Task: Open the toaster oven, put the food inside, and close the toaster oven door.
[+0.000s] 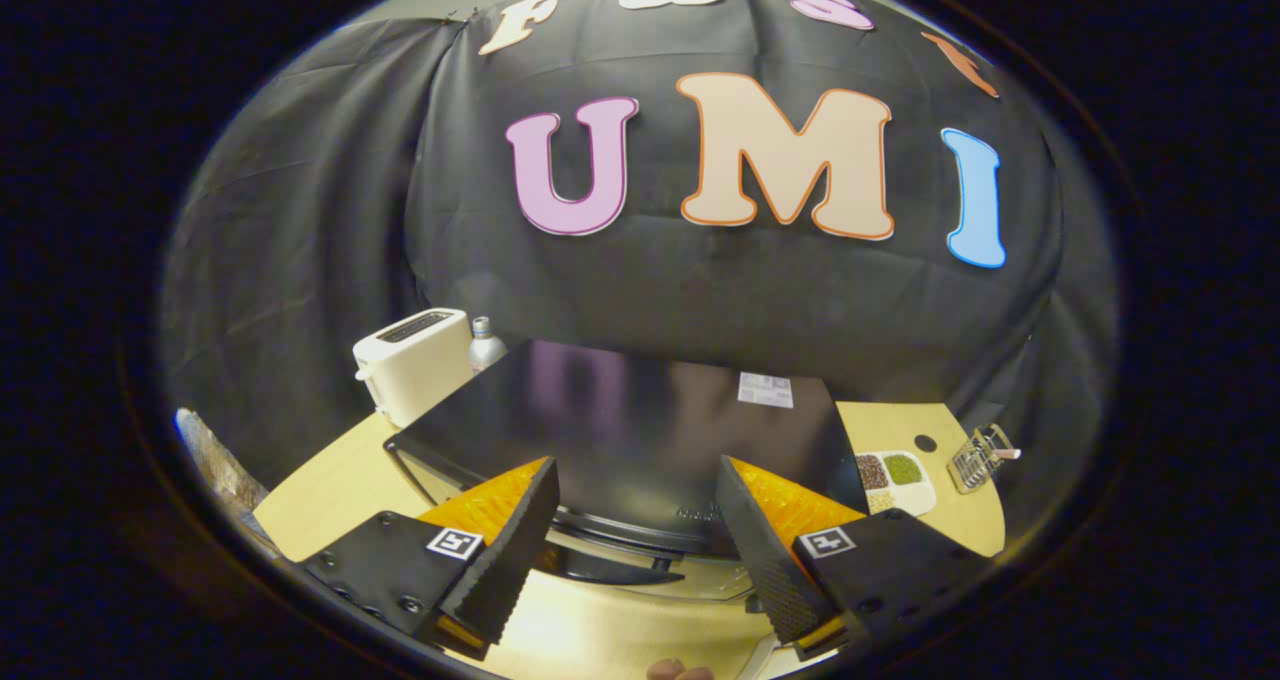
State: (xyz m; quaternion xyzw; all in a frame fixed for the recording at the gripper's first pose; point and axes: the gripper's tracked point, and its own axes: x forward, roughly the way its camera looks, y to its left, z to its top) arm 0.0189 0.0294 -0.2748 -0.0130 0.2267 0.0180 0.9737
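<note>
Gripper view has my gripper (637, 520) spread empty above the toaster oven (620, 430), so I judge opening, loading and closing all remain

the toaster oven (630, 440) shows just its dark top; its front and door lie hidden under the near edge, between the spread fingers of the gripper (640, 530). the small bottle (485, 343) is half hidden behind the white toaster (415, 363). the contents of the divided dish (893, 480) and the wire basket (978, 457) are too small to tell.
</note>
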